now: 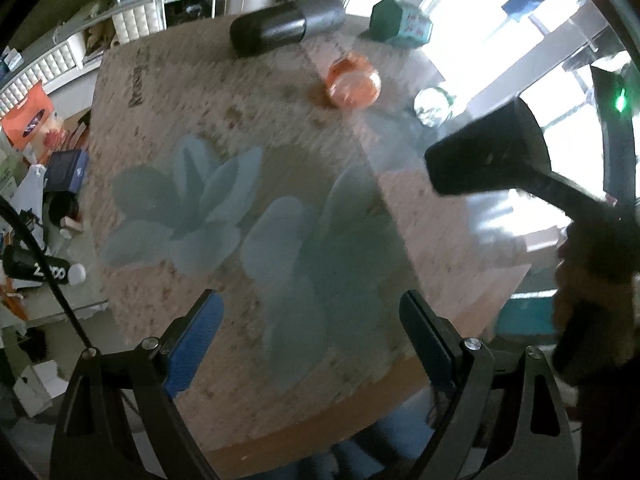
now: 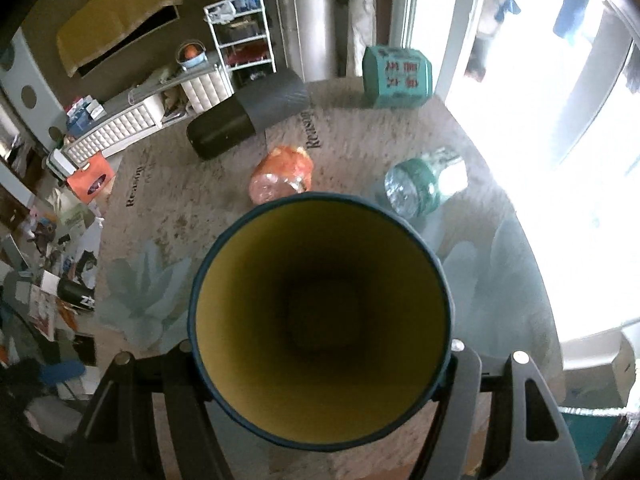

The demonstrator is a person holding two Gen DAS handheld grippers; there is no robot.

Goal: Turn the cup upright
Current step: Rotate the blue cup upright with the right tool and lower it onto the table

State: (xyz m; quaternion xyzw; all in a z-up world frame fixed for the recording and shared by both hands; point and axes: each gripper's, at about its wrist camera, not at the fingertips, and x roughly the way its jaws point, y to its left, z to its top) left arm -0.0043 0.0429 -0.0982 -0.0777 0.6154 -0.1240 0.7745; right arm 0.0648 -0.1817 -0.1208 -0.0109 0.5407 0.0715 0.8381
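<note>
Cup (image 2: 320,320) clamped in right tool (image 2: 320,364), lifted clear of table (image 2: 192,208), mouth facing camera — mid-flip. Left tool (image 1: 312,340) spread apart, idle. Next: rotate base downward, lower onto table.

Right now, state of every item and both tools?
cup: clamped in right tool, off the table, mouth toward the right wrist camera
left tool: open, empty
dark cylinder: lying on its side
clear bottle: lying on its side
teal box: resting on glass table
orange wrapped item: resting on table
</note>
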